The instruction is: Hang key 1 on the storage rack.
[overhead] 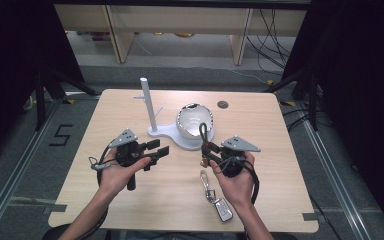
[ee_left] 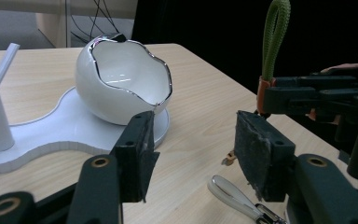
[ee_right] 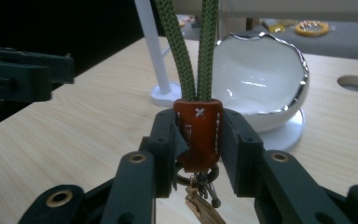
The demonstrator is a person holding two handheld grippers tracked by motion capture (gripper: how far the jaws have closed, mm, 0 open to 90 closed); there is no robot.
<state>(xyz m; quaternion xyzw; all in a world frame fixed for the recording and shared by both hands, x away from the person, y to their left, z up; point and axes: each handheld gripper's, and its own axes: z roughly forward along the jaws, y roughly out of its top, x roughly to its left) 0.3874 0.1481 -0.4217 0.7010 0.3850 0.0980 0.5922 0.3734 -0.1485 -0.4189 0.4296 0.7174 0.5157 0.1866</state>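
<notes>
Keychain [ee_right: 198, 135]: its red leather tab is pinched tight between the black jaws of the right gripper [ee_right: 198, 140], so the green rope loop [ee_right: 193, 46] stands straight up. My guess is it is held this way so the loop can slip over a peg on the white stand [overhead: 147, 102]. It is just in front of the shiny white egg-shaped bowl [overhead: 194, 121], which has a silver, jagged rim. Left of the bowl, the left gripper [ee_left: 193, 144] waits with jaws spread, holding nothing. Near the bowl, closer to the person, a silver clip with a car key [overhead: 215, 197] lies flat on the pale wooden table [overhead: 275, 165].
</notes>
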